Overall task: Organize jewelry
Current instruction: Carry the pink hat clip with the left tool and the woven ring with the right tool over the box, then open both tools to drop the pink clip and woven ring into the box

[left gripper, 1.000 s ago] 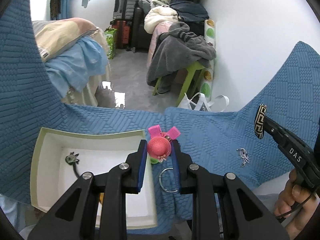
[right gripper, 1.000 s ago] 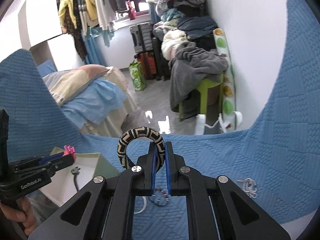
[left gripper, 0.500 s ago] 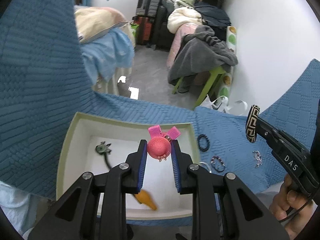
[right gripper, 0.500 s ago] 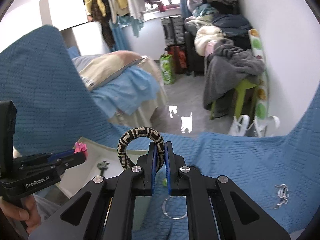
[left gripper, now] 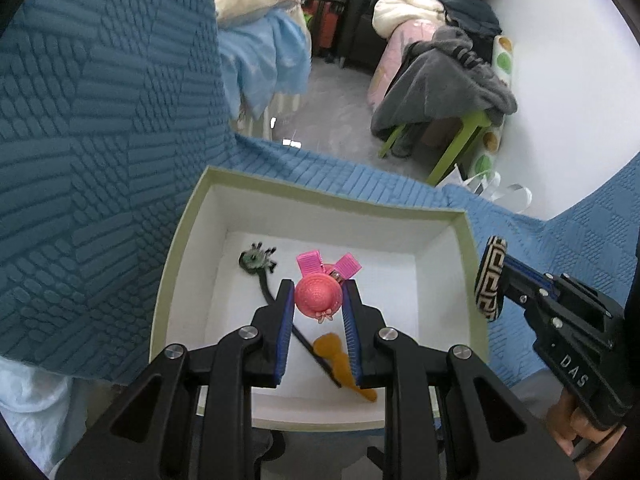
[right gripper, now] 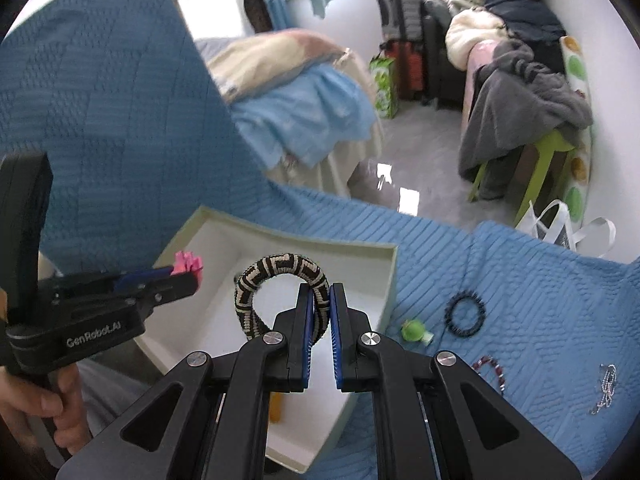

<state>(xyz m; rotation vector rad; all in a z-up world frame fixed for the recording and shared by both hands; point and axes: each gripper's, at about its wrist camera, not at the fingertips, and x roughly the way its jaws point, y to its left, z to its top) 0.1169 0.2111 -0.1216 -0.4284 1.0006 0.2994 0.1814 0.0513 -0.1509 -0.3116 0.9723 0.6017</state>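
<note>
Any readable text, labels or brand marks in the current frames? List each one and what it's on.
"DAS": white letters on the black body of the right gripper, seen from the left wrist view; anything further along the body is out of frame.
"GenRobot.AI": white letters on the black body of the left gripper, seen from the right wrist view.
No other readable text; the green bag on the floor has print too blurred to read.
</note>
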